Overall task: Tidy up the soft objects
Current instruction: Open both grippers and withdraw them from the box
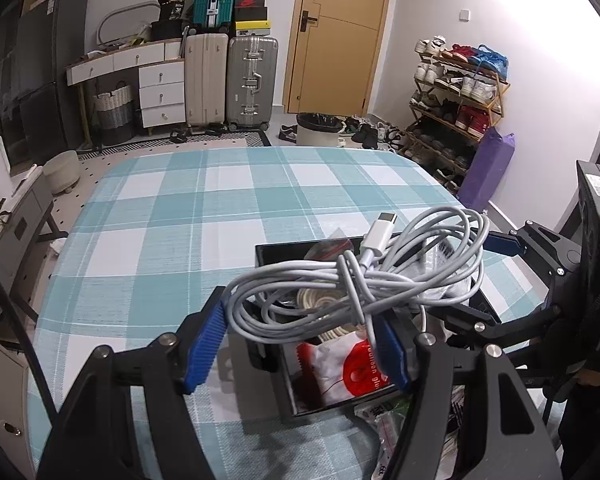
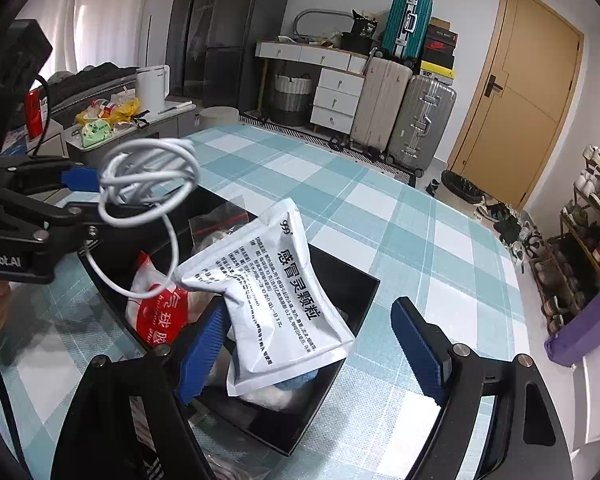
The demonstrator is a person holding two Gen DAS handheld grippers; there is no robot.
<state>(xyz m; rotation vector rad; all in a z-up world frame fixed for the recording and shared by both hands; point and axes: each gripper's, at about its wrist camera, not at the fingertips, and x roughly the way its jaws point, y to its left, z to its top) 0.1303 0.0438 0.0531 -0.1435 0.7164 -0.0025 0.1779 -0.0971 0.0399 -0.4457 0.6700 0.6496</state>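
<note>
1. White medicine sachet hangs tilted over the black box, touching only the left pad of the right gripper, whose jaws stand wide, not clamping.
2. Coiled white charging cable is pinched in the left gripper above the box.
3. Box sits on the plaid-covered desk.

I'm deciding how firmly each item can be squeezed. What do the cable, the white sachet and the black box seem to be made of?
Cable: smooth pale grey rubbery plastic sheath, likely; it loops limply, with a glossy white hard plug.
White sachet: thin printed film or foil laminate, slightly shiny; it is creased and buckled.
Black box: rigid glossy wall with straight edges, probably plastic or coated board.
</note>
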